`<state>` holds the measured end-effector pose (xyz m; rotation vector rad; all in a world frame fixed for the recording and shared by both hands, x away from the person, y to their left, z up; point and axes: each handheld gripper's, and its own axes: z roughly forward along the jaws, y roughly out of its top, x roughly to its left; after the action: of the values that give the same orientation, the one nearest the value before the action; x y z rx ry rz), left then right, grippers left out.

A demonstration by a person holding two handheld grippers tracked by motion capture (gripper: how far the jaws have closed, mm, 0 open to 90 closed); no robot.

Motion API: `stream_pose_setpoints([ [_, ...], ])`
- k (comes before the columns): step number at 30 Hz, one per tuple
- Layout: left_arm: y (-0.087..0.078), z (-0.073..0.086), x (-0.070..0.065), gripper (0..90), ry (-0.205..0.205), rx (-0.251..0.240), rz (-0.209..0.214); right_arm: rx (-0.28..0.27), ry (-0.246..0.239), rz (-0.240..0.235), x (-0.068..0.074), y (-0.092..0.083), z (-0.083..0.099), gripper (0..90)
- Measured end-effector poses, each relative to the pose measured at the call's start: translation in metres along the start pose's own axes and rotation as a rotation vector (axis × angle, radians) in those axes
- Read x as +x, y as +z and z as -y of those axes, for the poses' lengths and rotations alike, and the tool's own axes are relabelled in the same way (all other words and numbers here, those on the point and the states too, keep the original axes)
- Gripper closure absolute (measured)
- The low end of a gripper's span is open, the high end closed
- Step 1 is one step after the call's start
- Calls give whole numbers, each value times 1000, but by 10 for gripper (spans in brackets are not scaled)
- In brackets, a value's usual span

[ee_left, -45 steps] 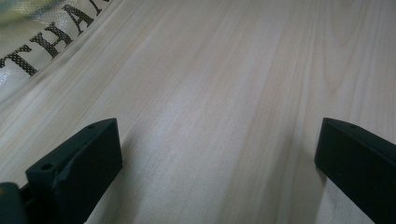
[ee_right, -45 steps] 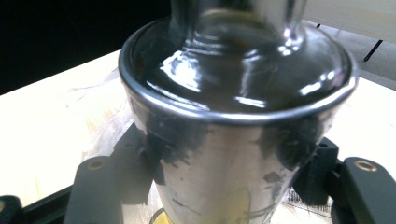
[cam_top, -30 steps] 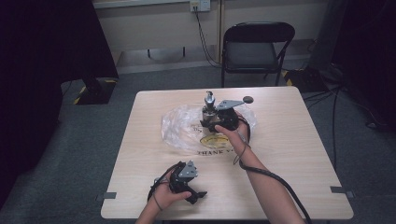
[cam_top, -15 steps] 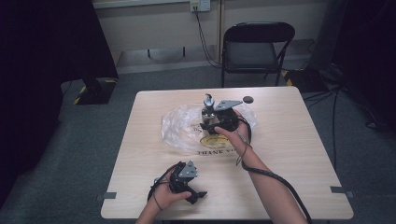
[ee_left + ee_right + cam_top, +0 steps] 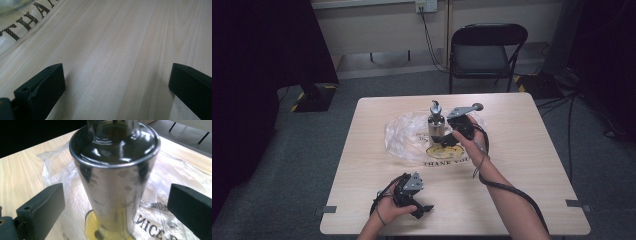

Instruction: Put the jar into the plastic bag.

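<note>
A shiny metal bottle [image 5: 435, 124] with a narrow spout stands upright on a clear plastic bag [image 5: 404, 137] printed "THANK YOU" at the middle of the wooden table [image 5: 522, 150]. My right gripper [image 5: 446, 134] is at the bottle's right side. In the right gripper view the bottle [image 5: 115, 182] fills the gap between my right gripper's [image 5: 116, 195] open jaws, which stand clear of its sides. My left gripper [image 5: 421, 202] rests near the table's front edge, held in a hand. Its view shows my left gripper [image 5: 112, 77] open over bare wood, with the bag's printed edge [image 5: 15, 27] ahead at the left.
A black folding chair [image 5: 487, 50] stands behind the table's far edge. Cables run from the right gripper along the forearm [image 5: 507, 192] and across the floor at the right. Dark curtains flank the room. Grey tape tabs [image 5: 326, 210] mark the front corners.
My right gripper has shifted slightly to the right, so more of the bottle's body shows beside it. The left gripper has stayed put.
</note>
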<state>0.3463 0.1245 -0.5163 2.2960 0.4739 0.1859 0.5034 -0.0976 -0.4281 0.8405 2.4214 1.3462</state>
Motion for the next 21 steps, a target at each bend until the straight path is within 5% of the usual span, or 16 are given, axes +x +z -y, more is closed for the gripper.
stream_pose_setpoints([
  [11,0,0,0,0,0,0,0,0,11,3,-3,-21,7,9],
  [21,0,0,0,0,1,0,0,6,-32,5,0,-41,16,9],
])
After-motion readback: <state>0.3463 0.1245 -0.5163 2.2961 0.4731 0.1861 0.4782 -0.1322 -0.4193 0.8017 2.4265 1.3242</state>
